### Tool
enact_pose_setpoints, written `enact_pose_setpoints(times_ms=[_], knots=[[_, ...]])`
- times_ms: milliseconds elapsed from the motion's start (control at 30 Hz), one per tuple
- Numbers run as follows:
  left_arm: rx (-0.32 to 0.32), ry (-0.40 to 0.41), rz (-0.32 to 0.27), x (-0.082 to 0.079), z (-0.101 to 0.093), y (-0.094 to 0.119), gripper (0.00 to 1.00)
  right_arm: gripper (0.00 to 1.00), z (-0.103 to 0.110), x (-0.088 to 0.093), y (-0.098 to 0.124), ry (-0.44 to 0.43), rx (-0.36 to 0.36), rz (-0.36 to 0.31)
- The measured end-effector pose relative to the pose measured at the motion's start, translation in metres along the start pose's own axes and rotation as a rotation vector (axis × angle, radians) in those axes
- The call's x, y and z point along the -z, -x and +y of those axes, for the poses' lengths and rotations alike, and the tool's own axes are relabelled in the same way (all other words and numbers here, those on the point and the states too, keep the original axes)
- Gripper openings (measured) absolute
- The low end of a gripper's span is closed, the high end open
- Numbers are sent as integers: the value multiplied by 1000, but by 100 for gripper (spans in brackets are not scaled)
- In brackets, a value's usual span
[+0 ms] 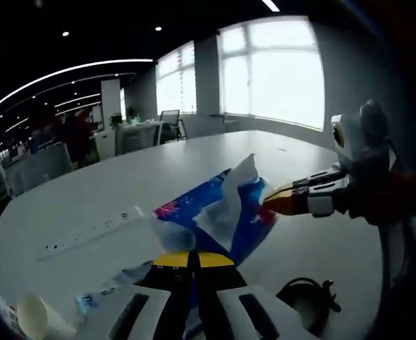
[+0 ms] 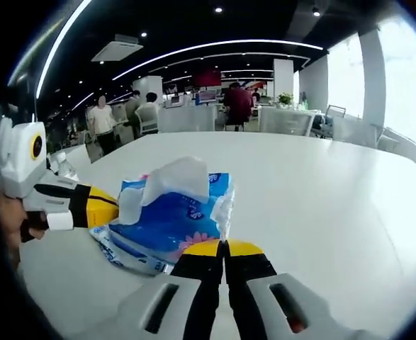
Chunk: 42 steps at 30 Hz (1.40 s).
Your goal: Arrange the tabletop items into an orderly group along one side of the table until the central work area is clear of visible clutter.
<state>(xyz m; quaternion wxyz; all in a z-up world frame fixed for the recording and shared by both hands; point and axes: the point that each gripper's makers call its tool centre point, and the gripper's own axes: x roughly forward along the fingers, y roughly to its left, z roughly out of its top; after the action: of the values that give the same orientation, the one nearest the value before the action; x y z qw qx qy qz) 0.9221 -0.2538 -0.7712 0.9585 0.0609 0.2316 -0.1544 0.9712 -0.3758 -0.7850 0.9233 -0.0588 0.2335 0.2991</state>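
Over the white table (image 2: 321, 212), pinching a blue tissue pack (image 2: 172, 216) from opposite ends: left gripper (image 1: 193, 260) and right gripper (image 2: 224, 248) closed, apparently lifting it.

Left claw (image 1: 192, 261) and right claw (image 2: 224, 249), yellow-tipped black jaws, white slotted housings, yellow-ringed white camera box

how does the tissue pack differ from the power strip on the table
The tissue pack is blue, soft and crumpled, with a white tissue sticking up; the power strip is white, long and flat. Both grippers grip the pack at opposite ends; the strip lies untouched. Both are on the white table.
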Motion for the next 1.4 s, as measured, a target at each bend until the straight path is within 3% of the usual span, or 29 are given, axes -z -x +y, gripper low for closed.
enact_pose_setpoints(times_ms=[367, 733, 1400], knots=[[76, -20, 33, 1, -32, -25, 0, 0, -29, 20, 10, 53, 49, 30], [129, -48, 90, 7, -53, -42, 0, 0, -56, 43, 3, 63, 73, 65], [135, -44, 185, 34, -53, -66, 0, 0, -68, 68, -17, 54, 84, 114]])
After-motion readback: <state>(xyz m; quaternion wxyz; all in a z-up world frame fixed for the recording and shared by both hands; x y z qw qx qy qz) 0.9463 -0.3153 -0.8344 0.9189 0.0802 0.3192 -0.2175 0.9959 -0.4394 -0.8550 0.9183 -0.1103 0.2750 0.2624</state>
